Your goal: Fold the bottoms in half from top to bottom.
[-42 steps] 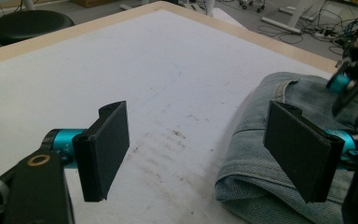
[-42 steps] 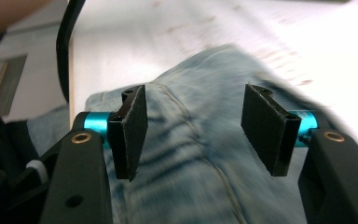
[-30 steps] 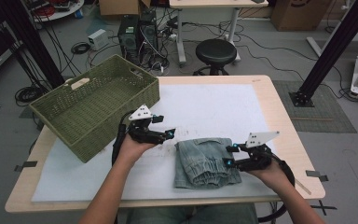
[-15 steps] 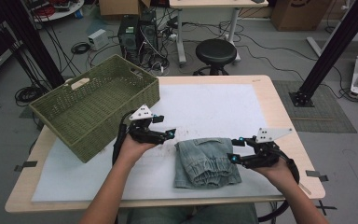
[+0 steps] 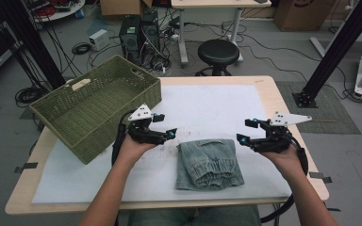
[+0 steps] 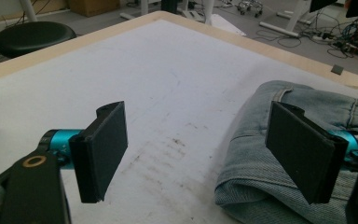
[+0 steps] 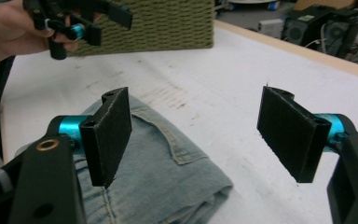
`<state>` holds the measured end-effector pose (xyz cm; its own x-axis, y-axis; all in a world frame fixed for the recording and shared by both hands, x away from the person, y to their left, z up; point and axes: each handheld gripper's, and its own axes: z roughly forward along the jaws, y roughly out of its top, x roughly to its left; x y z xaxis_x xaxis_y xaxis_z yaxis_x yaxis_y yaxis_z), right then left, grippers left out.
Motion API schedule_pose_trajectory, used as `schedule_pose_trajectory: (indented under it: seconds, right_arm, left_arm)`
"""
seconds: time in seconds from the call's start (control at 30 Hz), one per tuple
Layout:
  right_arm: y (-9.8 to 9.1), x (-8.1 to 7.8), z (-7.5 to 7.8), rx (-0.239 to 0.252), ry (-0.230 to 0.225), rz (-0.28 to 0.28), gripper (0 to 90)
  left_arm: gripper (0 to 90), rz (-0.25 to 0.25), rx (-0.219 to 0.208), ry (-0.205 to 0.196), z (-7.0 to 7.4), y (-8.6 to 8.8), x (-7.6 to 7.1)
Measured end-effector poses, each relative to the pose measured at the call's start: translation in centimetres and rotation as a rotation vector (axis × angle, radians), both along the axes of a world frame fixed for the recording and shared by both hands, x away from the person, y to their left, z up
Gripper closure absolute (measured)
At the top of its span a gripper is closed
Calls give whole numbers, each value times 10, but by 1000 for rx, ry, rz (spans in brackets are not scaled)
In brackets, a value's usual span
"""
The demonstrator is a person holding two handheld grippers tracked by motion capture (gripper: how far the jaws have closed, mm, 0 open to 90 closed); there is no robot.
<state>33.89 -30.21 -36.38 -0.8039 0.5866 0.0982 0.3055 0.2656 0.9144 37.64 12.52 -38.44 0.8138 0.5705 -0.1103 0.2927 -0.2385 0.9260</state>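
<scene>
Folded jeans (image 5: 209, 162) lie flat on the white mat (image 5: 217, 108) at lower centre of the high view, between the two hands, waistband end toward the person. Green wicker basket (image 5: 96, 108) sits at upper left of the worktop (image 5: 268, 87), empty as far as I can see, well apart from the jeans

Left hand-held gripper (image 5: 172, 135): jaws wide, nothing between them, hanging just beside the jeans' left edge. Right hand-held gripper (image 5: 242, 139): jaws have just been opening and now stand wide with nothing between them, off the jeans' right edge and above the mat

My read: the fold looks finished, and moving the bundle to the basket is next. To do it well:
- come in low from both sides and take the full stack of layers, not just the top ply, else it unfolds on lift
- grip near the middle of each side edge so the bundle stays level
- lift both hands together, keep the spacing constant
- clear the basket rim before lowering, and release only once it rests on the bottom

Writing: no brand, label or readable text on the jeans, basket or grippers; the boxes at the top of the frame are too small to read
</scene>
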Motion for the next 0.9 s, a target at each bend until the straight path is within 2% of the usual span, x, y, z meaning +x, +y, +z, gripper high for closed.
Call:
schedule_pose_trajectory:
  seconds: [0.13, 0.33, 0.53, 0.9]
  right_arm:
    - [-13, 0, 1, 25, -2, -33, 240]
    - [-24, 5, 0, 33, 11, -70, 213]
    - [-20, 7, -1, 20, 5, -67, 210]
    - [-15, 11, -5, 4, 19, -50, 211]
  left_arm:
    - [206, -8, -11, 3, 0, 1, 1]
    - [204, -22, -11, 4, -1, 1, 2]
    - [204, -41, -2, 0, 0, -1, -1]
    - [202, -30, 21, 0, 0, -1, -4]
